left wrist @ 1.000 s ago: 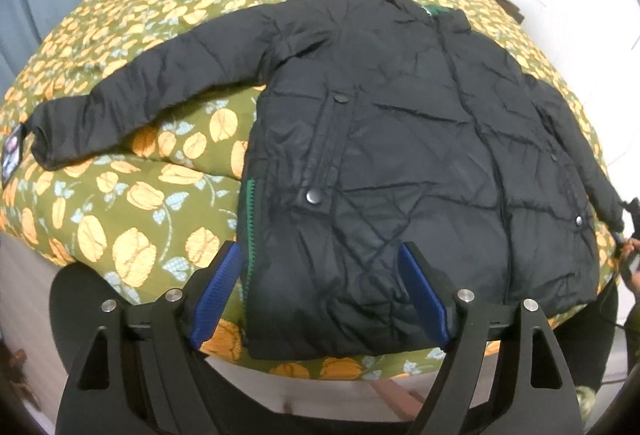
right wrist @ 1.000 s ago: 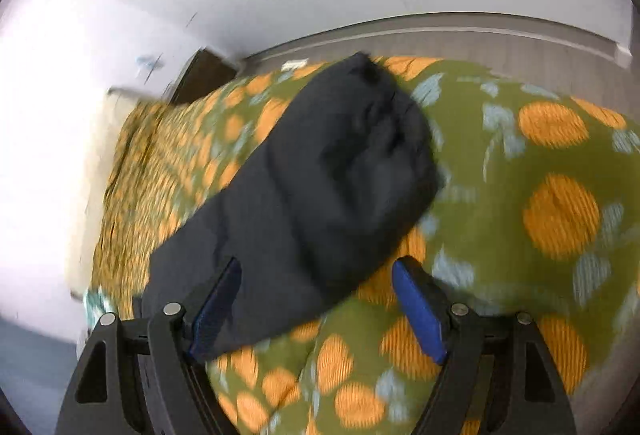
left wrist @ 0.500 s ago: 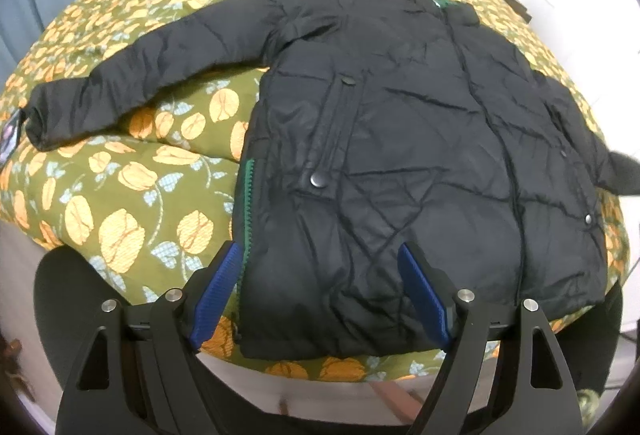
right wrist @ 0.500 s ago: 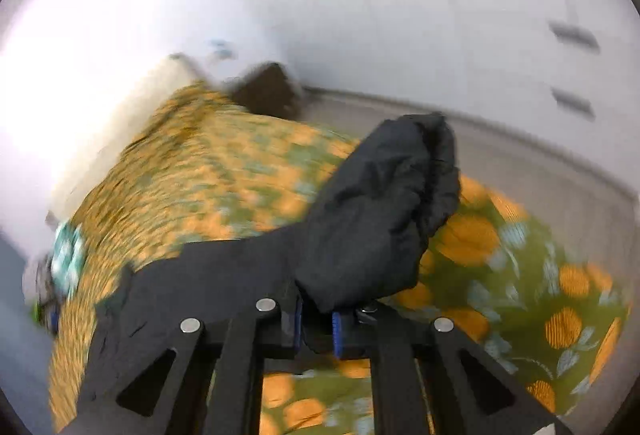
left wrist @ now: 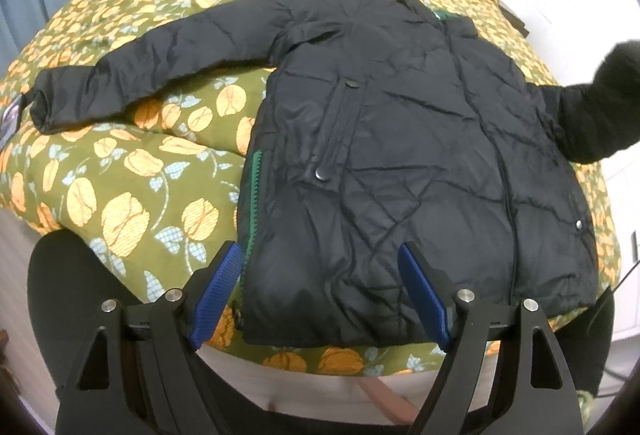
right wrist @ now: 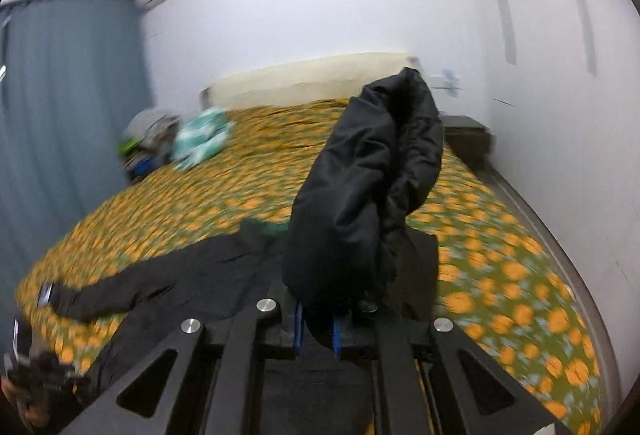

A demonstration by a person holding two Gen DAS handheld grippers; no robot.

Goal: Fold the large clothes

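Right wrist view: the right fingers (right wrist: 316, 331) are clamped on the jacket's sleeve (right wrist: 360, 195), whose cuff stands up toward 12 o'clock above the bed (right wrist: 500, 275). Behind lie a teal cloth (right wrist: 202, 139) at 10 o'clock, a blue curtain (right wrist: 64, 107) at 9 and a dark nightstand (right wrist: 466, 137) at 2. In the left wrist view the left fingers (left wrist: 320, 295) stand wide apart, nothing between their blue pads, hovering over the hem of the black jacket (left wrist: 400, 155). It lies front-up on the floral bed, one sleeve stretched toward 9 o'clock, the other lifted at 3.
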